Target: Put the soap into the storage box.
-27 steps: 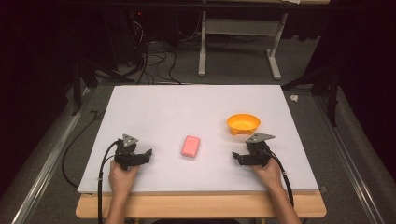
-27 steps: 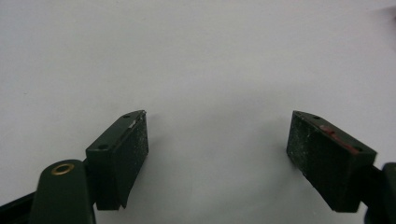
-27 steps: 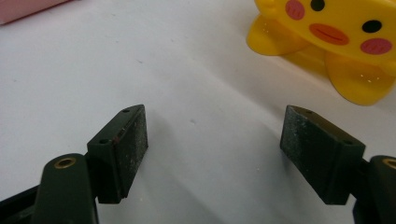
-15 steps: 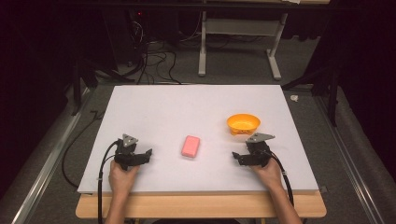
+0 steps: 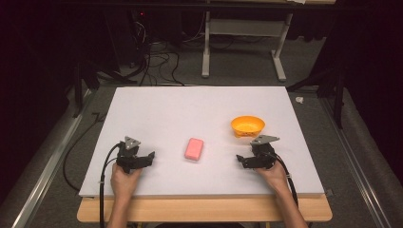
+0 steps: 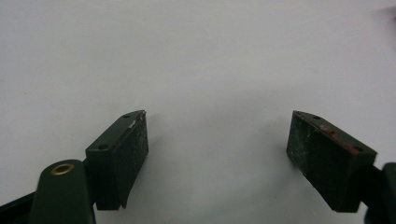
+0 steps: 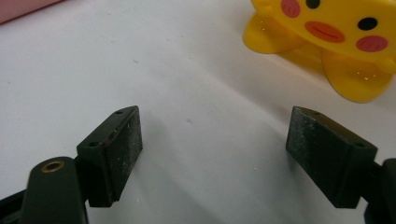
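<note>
A small, flat pink block with rounded corners (image 5: 194,149) is seen lying on the white tabletop (image 5: 190,109) in the high view, toward the near edge and roughly midway between the two grippers, touched by neither. In the right gripper view a strip of the same pink block (image 7: 23,8) is caught at the upper left corner. A round orange-yellow plastic bowl (image 5: 247,126) is placed to the right of the block and a little farther from the person, just beyond the right gripper. In the right gripper view the bowl (image 7: 327,37) is shown at the upper right, resting on stubby rounded feet and printed with a cartoon face with pink cheeks.

The left gripper (image 5: 151,157) is held low over the table to the left of the block, gripped by the left hand (image 5: 124,179), its black cable trailing back over the near edge. In the left gripper view the left gripper (image 6: 217,140) is shown with its jaws spread wide and bare white surface between them.

The right gripper (image 5: 239,159) is held by the right hand (image 5: 273,174) near the front right of the table, just beside the bowl. In the right gripper view the right gripper (image 7: 212,135) is likewise seen with jaws wide apart and nothing between them
</note>
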A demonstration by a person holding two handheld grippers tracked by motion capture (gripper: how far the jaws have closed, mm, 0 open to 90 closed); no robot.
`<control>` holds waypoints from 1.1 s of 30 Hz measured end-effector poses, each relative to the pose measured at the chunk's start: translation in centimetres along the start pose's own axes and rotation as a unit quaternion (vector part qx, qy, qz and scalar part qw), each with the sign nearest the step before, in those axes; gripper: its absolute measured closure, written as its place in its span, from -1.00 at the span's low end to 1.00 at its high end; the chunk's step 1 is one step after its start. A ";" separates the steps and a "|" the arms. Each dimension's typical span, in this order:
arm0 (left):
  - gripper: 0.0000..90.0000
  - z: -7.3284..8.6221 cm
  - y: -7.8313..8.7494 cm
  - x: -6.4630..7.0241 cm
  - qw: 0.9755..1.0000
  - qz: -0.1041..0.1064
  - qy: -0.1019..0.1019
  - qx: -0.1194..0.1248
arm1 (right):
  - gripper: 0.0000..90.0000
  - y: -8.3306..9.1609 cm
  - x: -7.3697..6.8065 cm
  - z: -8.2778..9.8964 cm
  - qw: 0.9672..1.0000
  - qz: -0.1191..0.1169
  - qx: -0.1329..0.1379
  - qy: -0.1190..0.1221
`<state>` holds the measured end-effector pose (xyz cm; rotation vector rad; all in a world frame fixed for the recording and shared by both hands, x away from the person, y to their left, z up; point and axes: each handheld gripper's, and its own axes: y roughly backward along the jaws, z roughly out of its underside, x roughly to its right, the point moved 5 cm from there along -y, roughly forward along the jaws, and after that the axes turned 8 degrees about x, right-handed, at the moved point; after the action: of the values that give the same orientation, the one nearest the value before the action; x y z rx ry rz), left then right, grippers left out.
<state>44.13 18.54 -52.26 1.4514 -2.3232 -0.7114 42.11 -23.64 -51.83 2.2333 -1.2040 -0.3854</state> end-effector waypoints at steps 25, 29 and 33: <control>-0.53 0.0 0.0 0.0 1.000 0.000 0.000 -0.001 | -0.69 0.8 -2.5 -3.4 0.998 -0.057 0.030 0.021; -0.53 0.0 0.0 0.0 1.000 0.000 0.000 -0.001 | -0.70 0.6 -3.0 -4.3 0.996 -0.072 0.036 0.025; -0.54 0.0 0.0 0.0 1.000 0.000 0.000 -0.001 | -0.70 0.1 -3.8 -5.3 0.995 -0.084 0.040 0.034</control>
<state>44.13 18.57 -52.26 1.4505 -2.3230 -0.7137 42.59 -18.73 -47.55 2.4060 -1.0162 -0.3294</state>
